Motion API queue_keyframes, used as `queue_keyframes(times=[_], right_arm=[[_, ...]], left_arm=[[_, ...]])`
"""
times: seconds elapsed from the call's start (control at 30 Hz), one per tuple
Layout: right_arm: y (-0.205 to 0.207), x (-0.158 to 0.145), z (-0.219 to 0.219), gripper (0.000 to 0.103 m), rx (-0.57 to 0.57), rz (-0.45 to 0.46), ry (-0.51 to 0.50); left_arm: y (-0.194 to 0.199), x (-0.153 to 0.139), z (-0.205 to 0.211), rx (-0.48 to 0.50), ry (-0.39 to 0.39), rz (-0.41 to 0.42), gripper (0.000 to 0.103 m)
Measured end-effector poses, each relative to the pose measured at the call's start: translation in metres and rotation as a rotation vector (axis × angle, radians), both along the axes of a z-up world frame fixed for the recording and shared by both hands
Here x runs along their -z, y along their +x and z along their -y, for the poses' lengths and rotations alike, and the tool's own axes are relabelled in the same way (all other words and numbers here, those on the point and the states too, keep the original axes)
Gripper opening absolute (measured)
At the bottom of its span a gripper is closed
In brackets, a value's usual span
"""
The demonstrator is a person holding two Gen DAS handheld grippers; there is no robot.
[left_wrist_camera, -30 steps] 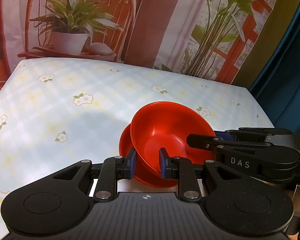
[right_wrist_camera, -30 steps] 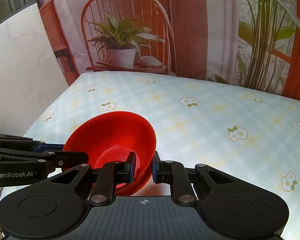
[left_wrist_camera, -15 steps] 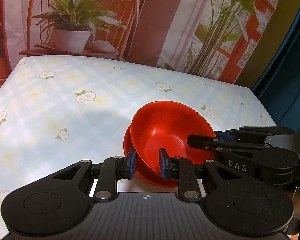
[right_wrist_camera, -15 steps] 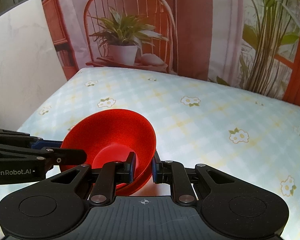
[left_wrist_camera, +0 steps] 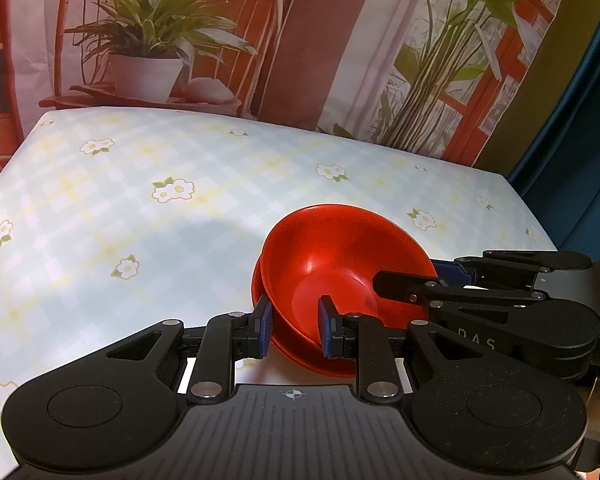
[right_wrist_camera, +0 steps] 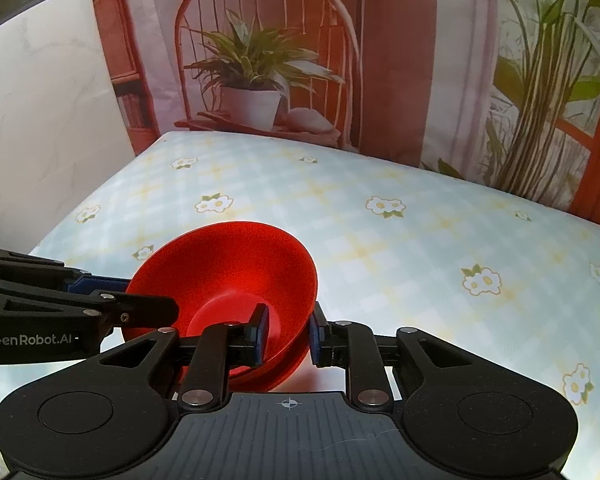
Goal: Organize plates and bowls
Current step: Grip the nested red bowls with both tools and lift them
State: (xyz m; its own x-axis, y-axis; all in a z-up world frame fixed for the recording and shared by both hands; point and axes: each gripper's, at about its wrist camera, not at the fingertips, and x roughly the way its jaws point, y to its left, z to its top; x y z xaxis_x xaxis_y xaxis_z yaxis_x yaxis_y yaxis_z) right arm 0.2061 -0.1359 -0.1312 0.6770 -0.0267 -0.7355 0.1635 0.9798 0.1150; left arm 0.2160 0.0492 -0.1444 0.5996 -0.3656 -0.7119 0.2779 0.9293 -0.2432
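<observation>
Two red bowls [left_wrist_camera: 340,264]: nested, one inside the other, tilted over the near edge of the flowered table [left_wrist_camera: 148,200].
Plates: none that I can see.
Left gripper [left_wrist_camera: 294,324]: jaws clamped on the stacked rims at the near side.
Right gripper [right_wrist_camera: 286,334]: jaws clamped likewise on the opposite rim.
Done: the bowls are already stacked, I'd judge.
Left: setting the pair down flat and letting go; whether more dishes wait elsewhere, I cannot tell.

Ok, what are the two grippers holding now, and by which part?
Both grip the stacked red plastic bowls by the rim: left gripper on the near edge, right gripper on the opposite side.
</observation>
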Motion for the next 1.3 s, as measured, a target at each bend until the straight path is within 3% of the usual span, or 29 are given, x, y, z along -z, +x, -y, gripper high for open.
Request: queue_keyframes(times=[0.77,1.13,1.3], right_arm=[[-0.007,-0.012,0.009,0.022,0.013,0.012,-0.016],[-0.004,-0.003,0.012,0.022,0.027,-0.003,-0.001],[-0.001,0.005,0.01,0.022,0.027,-0.021,0.012]], left_arm=[[-0.003,-0.004,-0.004,-0.025,0.017,0.008,0.026],[-0.002,-0.001,-0.008,-0.041,0.004,0.003,0.038],[0.002,0.008,-0.008,-0.047,-0.009,-0.017,0.038]])
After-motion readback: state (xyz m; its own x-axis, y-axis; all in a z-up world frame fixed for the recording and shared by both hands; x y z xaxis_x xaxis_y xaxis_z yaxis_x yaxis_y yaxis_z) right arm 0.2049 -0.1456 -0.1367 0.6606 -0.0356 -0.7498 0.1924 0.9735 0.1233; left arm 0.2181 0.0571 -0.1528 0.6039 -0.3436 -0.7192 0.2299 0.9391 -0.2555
